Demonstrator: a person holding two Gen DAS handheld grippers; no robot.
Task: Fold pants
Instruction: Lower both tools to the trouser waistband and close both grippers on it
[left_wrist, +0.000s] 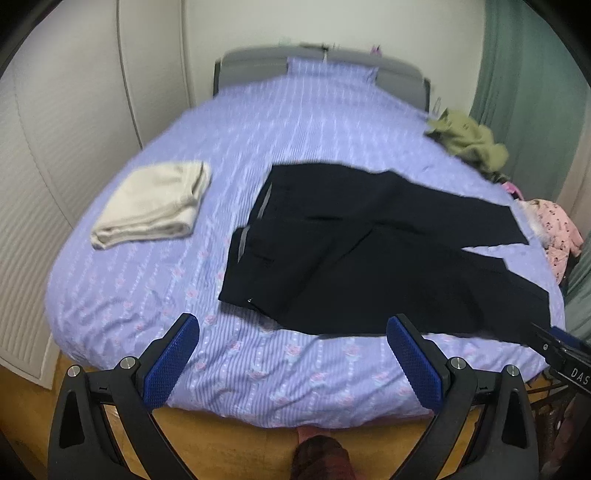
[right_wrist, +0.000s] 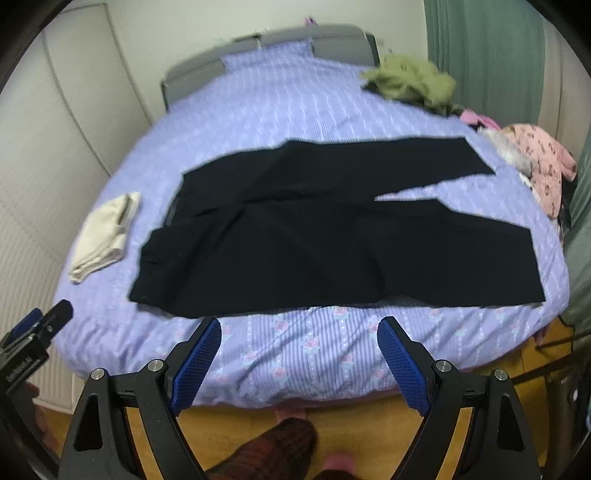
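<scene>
- Left gripper (left_wrist: 293, 356): jaws spread wide, nothing held; poised above the near edge of the bed (left_wrist: 258, 376), just short of the waist end of the pants — likely staged for a first pinch there.
- Right gripper (right_wrist: 299, 360): jaws likewise wide apart, empty; aimed at the near leg's long edge, near but not touching.
- Black pants (right_wrist: 314, 236): spread flat across the bed, waistband to the left, both legs running right and splayed in a narrow V; near leg edge closest. Laid open, apparently ready for a leg-over-leg fold, not yet begun.
- Folded cream garment (left_wrist: 151, 205): left of the waistband, apart from it; judged clear of the fold path.
- Pink patterned garment (right_wrist: 539, 166): at the right bed edge, just beside the far leg's hem; possible snag.
- Olive-green crumpled garment (right_wrist: 410, 83): far right corner, well apart.
- Grey headboard (right_wrist: 332, 42): farthest, no obstruction.
</scene>
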